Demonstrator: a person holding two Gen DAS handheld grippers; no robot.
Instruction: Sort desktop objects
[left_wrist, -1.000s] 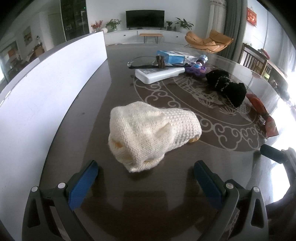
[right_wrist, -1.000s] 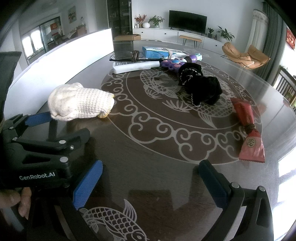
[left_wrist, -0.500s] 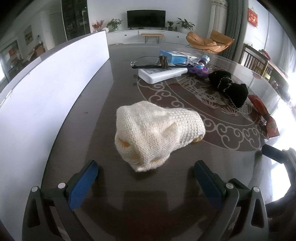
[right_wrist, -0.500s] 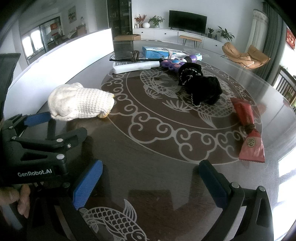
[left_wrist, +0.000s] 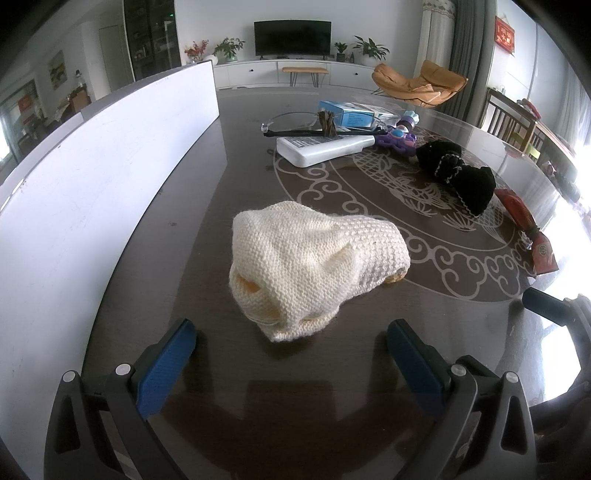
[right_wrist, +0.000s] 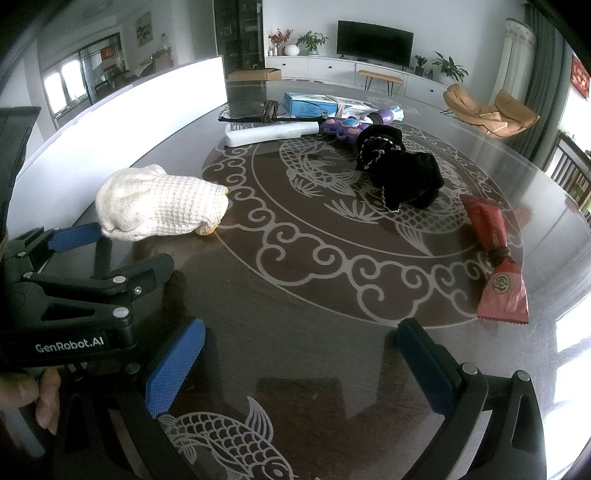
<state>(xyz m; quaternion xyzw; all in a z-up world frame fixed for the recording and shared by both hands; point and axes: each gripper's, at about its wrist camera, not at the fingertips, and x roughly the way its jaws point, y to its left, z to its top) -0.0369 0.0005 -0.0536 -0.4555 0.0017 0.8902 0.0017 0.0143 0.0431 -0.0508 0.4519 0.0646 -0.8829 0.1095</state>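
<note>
Compared with a second ago, the left gripper (left_wrist: 291, 354) has drawn a little back and turned slightly, so the cream knitted hat (left_wrist: 314, 264) sits further up and right in its view, just ahead of the blue pads; the right gripper (right_wrist: 301, 362) has not shifted. Both sets of jaws stand wide open with nothing in them, above the dark patterned bench (right_wrist: 295, 266). Farther off lie a white remote (right_wrist: 271, 132), glasses (left_wrist: 295, 125), a black pouch (right_wrist: 399, 170) and a red packet (right_wrist: 495, 258).
</note>
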